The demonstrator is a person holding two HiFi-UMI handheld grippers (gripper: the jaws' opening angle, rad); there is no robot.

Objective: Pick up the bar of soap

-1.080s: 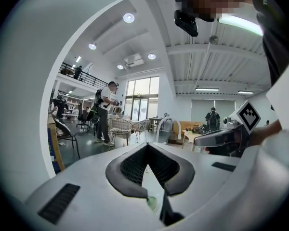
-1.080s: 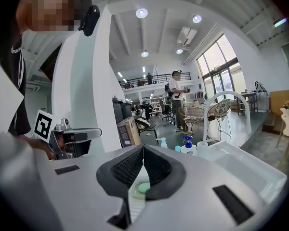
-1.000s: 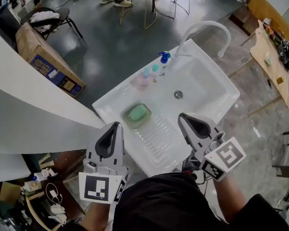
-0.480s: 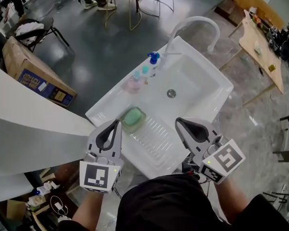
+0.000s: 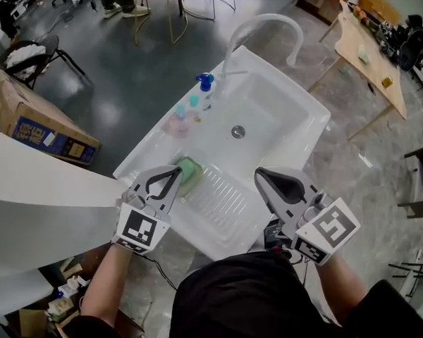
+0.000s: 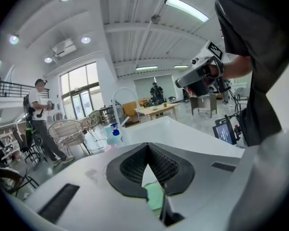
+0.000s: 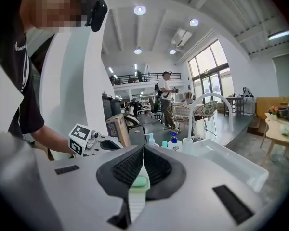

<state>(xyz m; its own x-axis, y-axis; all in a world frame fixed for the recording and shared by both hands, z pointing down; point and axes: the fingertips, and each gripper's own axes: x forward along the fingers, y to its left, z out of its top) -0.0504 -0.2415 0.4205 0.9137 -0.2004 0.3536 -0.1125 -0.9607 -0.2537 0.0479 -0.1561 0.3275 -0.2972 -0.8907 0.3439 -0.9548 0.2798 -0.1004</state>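
Note:
The green bar of soap [image 5: 190, 170] lies in a pale dish on the near left corner of the white sink unit [image 5: 296, 136]. My left gripper [image 5: 175, 173] hangs just above and left of the soap, tilted inward and partly covering it; its jaws are shut with nothing between them. In the left gripper view [image 6: 147, 146] the soap [image 6: 155, 196] shows below the closed tips. My right gripper [image 5: 261, 174] floats shut over the sink's near right edge, empty. The soap [image 7: 137, 181] also shows beneath its tips [image 7: 143, 148] in the right gripper view.
A ribbed drainboard [image 5: 222, 199] lies between the grippers, and the basin with its drain [image 5: 237, 132] lies beyond. A blue pump bottle [image 5: 204, 82] and two small bottles [image 5: 180, 111] stand on the sink's left rim. An arched faucet [image 5: 264, 25] rises at the back. A cardboard box [image 5: 39, 125] sits on the floor.
My left gripper has moved forward and rightward to the soap dish and tilted inward. The right gripper has kept its place over the sink's near edge.

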